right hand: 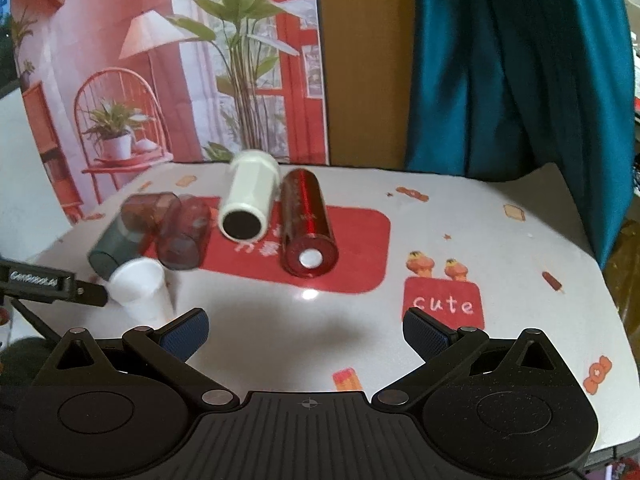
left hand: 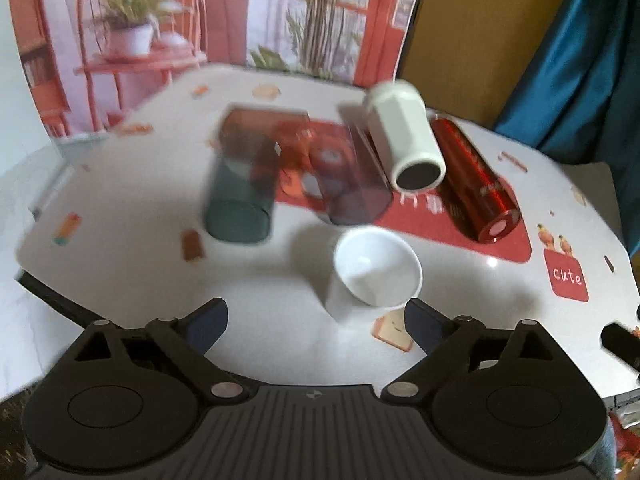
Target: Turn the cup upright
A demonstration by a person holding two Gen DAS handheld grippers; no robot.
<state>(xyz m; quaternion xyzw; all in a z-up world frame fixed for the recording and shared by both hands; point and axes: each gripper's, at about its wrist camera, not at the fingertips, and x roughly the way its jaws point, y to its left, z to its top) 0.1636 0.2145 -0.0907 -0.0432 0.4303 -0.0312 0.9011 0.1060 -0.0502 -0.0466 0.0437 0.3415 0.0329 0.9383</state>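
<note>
White cup (left hand: 376, 270) upright, beyond spread left claw (left hand: 316, 320)

only readable word is "cute" in white handwriting on a red patch (right hand: 443, 304) printed on the tablecloth (right hand: 500, 248), the print on the left gripper's (right hand: 94, 294) black finger is too blurry, same for white marks on the big red mat (right hand: 360, 256)

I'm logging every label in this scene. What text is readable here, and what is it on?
"cute": white letters on the red patch printed on the tablecloth.
White characters on the big red panel, beneath the white cup: too blurred to read.
Pale lettering on the left gripper's arm: too blurred.
</note>
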